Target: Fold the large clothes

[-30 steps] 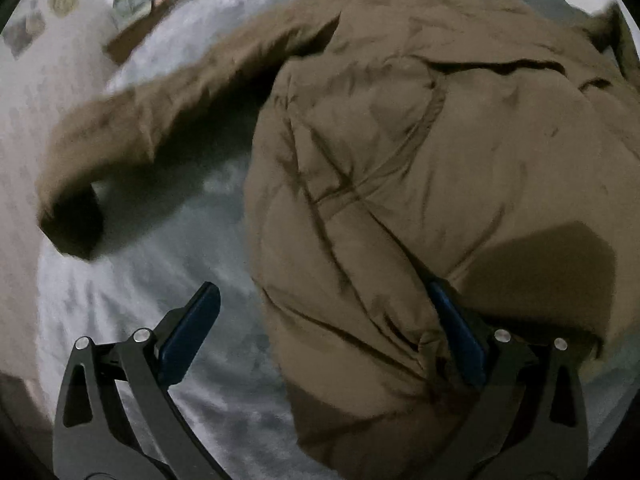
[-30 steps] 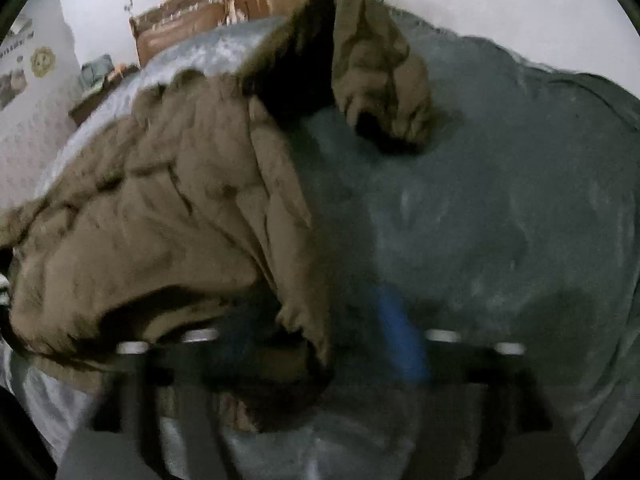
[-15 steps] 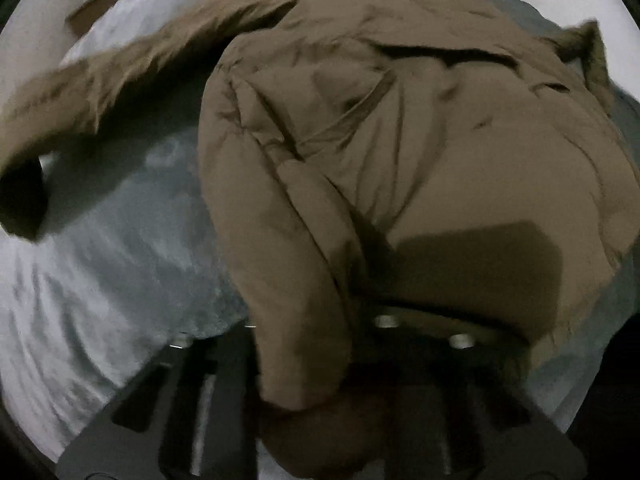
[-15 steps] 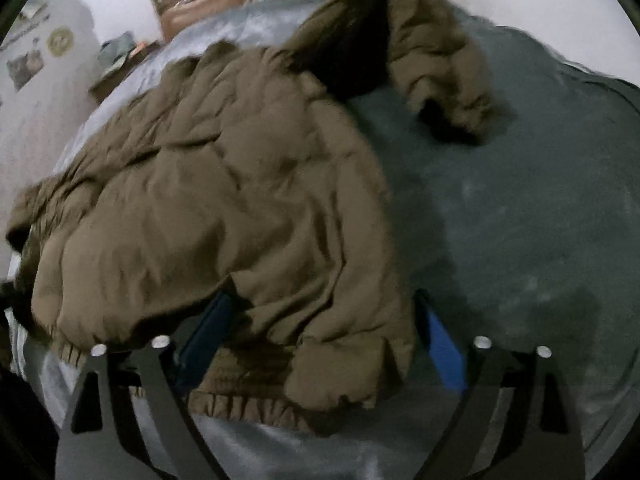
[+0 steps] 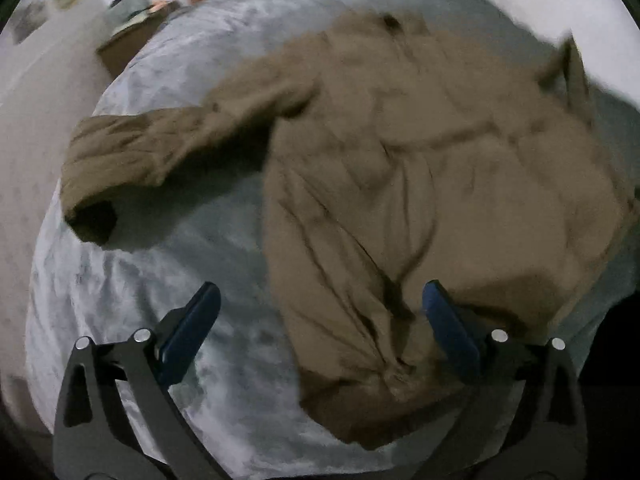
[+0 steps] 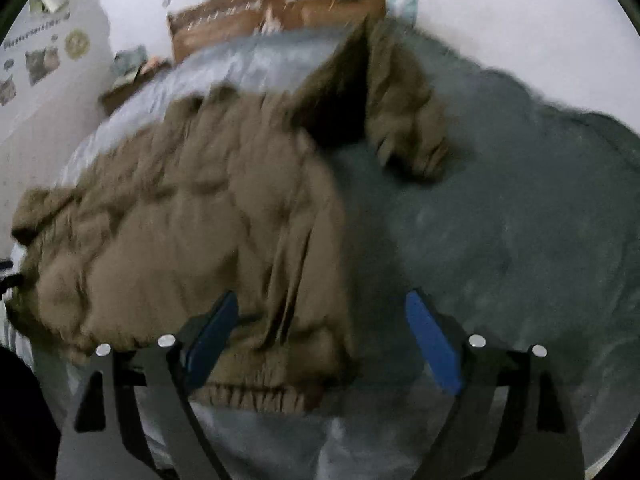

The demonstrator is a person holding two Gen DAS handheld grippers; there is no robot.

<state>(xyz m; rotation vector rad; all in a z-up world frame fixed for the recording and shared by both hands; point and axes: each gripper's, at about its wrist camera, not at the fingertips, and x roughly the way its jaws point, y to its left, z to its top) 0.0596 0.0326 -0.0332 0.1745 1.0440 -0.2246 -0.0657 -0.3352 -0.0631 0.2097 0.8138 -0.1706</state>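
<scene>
1. Nearest in the left wrist view, the left gripper (image 5: 318, 320) has black angular arms with silver rivets and flat blue pads (image 5: 192, 328). Its jaws are spread wide and hold nothing. One finger is over the bed cover and the other over the jacket's hem corner.
2. Nearest in the right wrist view, the right gripper (image 6: 320, 332) is built the same way, with blue pads (image 6: 430, 344). It is also spread apart and empty, straddling the jacket's ribbed, gathered hem.
3. The brown jacket (image 5: 420, 184) is puffy and quilted, with soft creases. It lies spread on the bed.
4. Only the left view shows one sleeve (image 5: 160, 148) stretched out sideways, with a dark open cuff at its end.
5. Only the right view shows the other sleeve (image 6: 404, 120) bent and bunched up beyond the jacket body.
6. The bed cover (image 6: 520, 220) is grey, plush and faintly mottled.
7. Farther off in the right view stands a wooden headboard (image 6: 276, 4), and wall pictures (image 6: 40, 60) hang beneath a line of lettering too blurred to read.
8. Both views are slightly motion-blurred.
</scene>
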